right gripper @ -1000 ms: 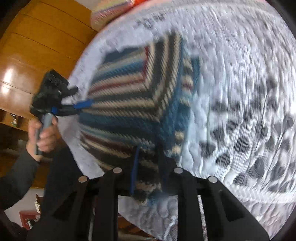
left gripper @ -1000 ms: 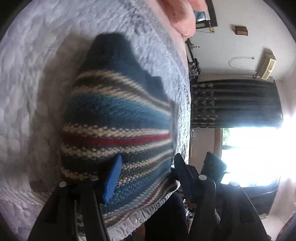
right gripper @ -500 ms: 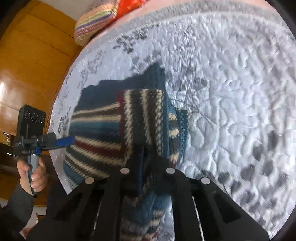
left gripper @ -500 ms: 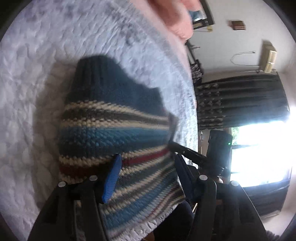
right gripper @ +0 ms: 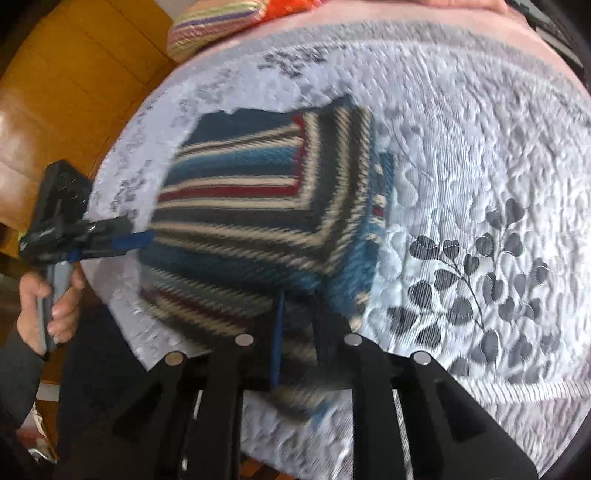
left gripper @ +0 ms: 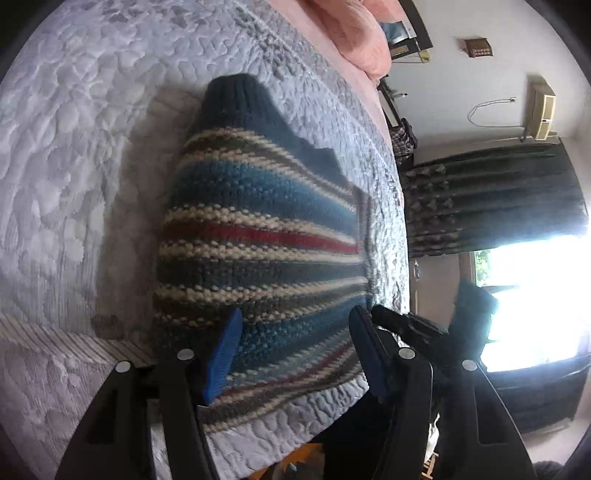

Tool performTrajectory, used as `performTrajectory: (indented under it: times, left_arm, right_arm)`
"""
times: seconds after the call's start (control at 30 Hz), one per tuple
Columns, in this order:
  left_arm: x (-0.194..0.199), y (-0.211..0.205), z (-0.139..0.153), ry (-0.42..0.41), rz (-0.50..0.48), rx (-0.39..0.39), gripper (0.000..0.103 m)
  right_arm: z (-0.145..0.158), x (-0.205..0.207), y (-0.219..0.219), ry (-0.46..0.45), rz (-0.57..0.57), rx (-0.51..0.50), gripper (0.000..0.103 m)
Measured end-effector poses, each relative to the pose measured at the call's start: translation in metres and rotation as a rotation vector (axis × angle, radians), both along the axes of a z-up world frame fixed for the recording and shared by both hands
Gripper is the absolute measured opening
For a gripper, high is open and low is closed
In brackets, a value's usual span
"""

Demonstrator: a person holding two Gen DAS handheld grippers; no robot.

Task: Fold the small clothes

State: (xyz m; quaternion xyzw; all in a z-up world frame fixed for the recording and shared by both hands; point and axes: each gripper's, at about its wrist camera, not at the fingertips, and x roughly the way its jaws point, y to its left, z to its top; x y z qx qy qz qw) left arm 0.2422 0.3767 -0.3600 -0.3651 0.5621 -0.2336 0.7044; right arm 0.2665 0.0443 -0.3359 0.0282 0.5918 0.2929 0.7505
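A small knitted sweater (left gripper: 258, 236) with blue, cream, red and dark stripes lies on a pale quilted bedspread (left gripper: 74, 147). My left gripper (left gripper: 293, 350) stands open at its near hem, the blue pads wide apart over the knit. In the right wrist view the sweater (right gripper: 240, 221) has one side folded over, so its stripes meet at an angle. My right gripper (right gripper: 301, 325) is shut on the sweater's near edge, with fabric pinched between its fingers. A hand (right gripper: 55, 302) holds the left gripper (right gripper: 136, 238) at the sweater's left edge. The right gripper (left gripper: 402, 325) shows beside the sweater's right edge.
The bedspread (right gripper: 461, 166) has a grey leaf print on the right. A pink pillow (left gripper: 354, 33) and a striped cushion (right gripper: 218, 22) lie at the bed's head. A wooden wall (right gripper: 74, 74) is left of the bed. A dark curtain (left gripper: 491, 199) and a bright window (left gripper: 535, 295) stand beyond the bed's edge.
My right gripper keeps its hold on the sweater's edge and has drawn back from over the garment. The left gripper stays open at the hem and has pulled back slightly.
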Motion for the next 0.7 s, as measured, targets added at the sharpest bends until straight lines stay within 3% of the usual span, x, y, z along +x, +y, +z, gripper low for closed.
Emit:
performTrajectory:
  times: [0.1,0.17,0.23,0.37,0.43,0.5,0.53,0.57,0.63,0.67,0.7]
  left_arm:
    - [-0.01,-0.014,0.01,-0.02,-0.062,0.039,0.061]
    - [-0.013,-0.022,0.001,0.001,-0.086,0.1,0.06]
    - [-0.009,-0.027,-0.011,0.032,-0.08,0.103,0.059]
    - [-0.015,-0.028,0.006,0.018,-0.068,0.118,0.061]
    - [-0.031,-0.025,0.019,0.002,-0.066,0.117,0.071]
    - [-0.054,-0.019,0.028,0.0,-0.025,0.167,0.079]
    - [-0.065,-0.017,0.032,0.004,-0.012,0.187,0.082]
    - [-0.08,-0.019,0.038,0.007,-0.009,0.22,0.083]
    - [-0.109,-0.028,0.058,-0.03,-0.016,0.361,0.087]
    - [-0.128,-0.037,0.072,-0.075,-0.018,0.46,0.088]
    - [-0.138,-0.041,0.083,-0.106,-0.021,0.513,0.089]
  right_arm:
    - [-0.002,-0.022,-0.003,0.01,-0.003,-0.052,0.013]
    - [-0.026,-0.026,0.0,0.027,-0.004,-0.133,0.012]
    - [-0.034,-0.026,0.002,0.045,-0.035,-0.122,0.012]
    - [-0.009,-0.033,-0.01,0.025,-0.089,-0.088,0.014]
    - [0.007,-0.046,-0.02,-0.002,-0.119,-0.078,0.017]
    - [0.017,-0.062,-0.03,-0.01,-0.143,-0.065,0.024]
    - [0.022,-0.076,-0.035,-0.016,-0.163,-0.066,0.034]
    - [0.026,-0.083,-0.037,-0.021,-0.173,-0.072,0.053]
    - [0.036,-0.108,-0.035,-0.051,-0.207,-0.106,0.08]
    - [0.043,-0.119,-0.032,-0.076,-0.215,-0.124,0.089]
    - [0.051,-0.128,-0.026,-0.107,-0.222,-0.145,0.091]
